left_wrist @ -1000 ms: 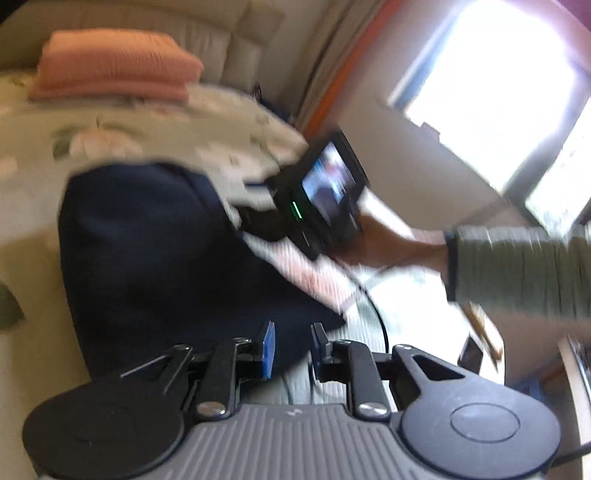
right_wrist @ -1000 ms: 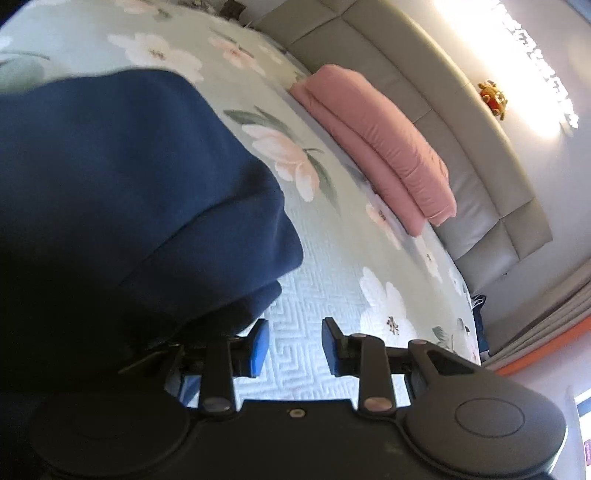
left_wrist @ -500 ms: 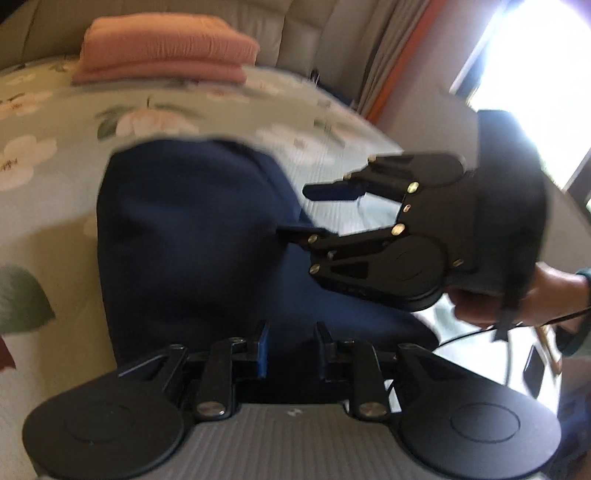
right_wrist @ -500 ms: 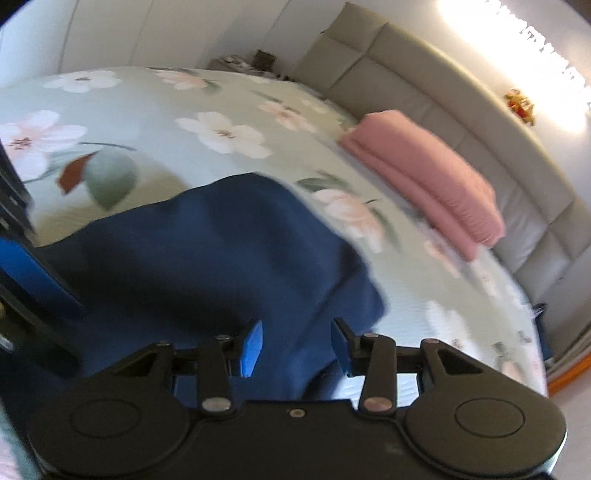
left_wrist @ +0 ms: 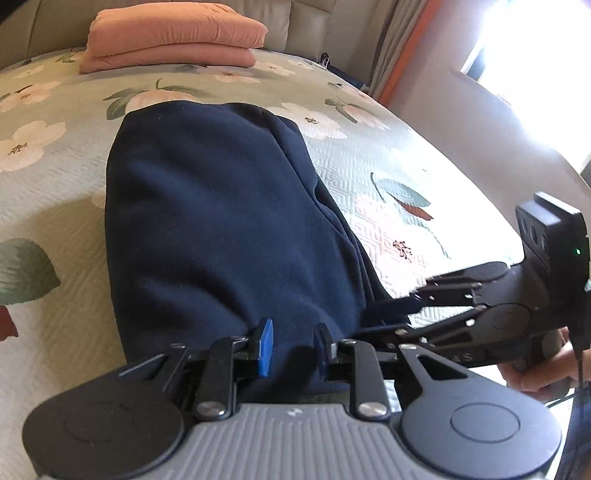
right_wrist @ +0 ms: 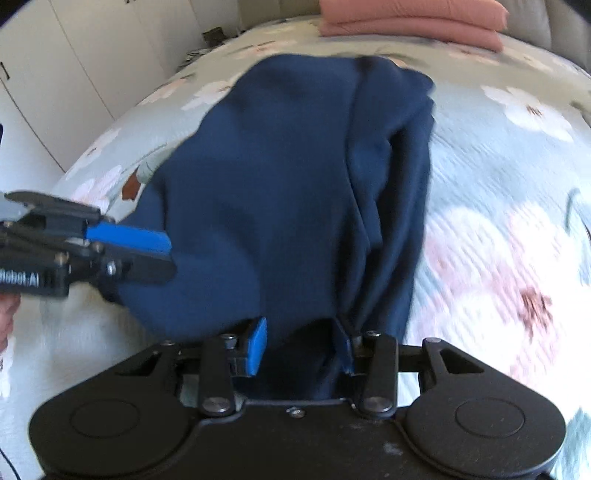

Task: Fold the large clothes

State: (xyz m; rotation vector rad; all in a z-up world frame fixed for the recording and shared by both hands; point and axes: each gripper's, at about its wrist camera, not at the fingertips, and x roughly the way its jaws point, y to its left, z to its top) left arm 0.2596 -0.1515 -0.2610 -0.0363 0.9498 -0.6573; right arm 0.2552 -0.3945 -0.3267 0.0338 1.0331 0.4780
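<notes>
Compared with half a second before, the right gripper [right_wrist: 299, 343] had come down to the near edge of the navy garment [left_wrist: 221, 221], beside the left gripper [left_wrist: 291, 343]. Both had their jaws apart with dark cloth lying between them; whether they pinched it is, perhaps, unclear. The garment lay folded long on the floral bedspread [left_wrist: 369, 162], its right side creased. Pink folded bedding [left_wrist: 173, 37] sat behind.

We're in a home bedroom: a wide bed under a floral quilted bedspread [left_wrist: 369, 158], a padded headboard [left_wrist: 306, 22] behind it, folded pink bedding [left_wrist: 173, 37] against that headboard, curtains [left_wrist: 391, 51] beside it, white wardrobe doors [right_wrist: 74, 66] opposite.
</notes>
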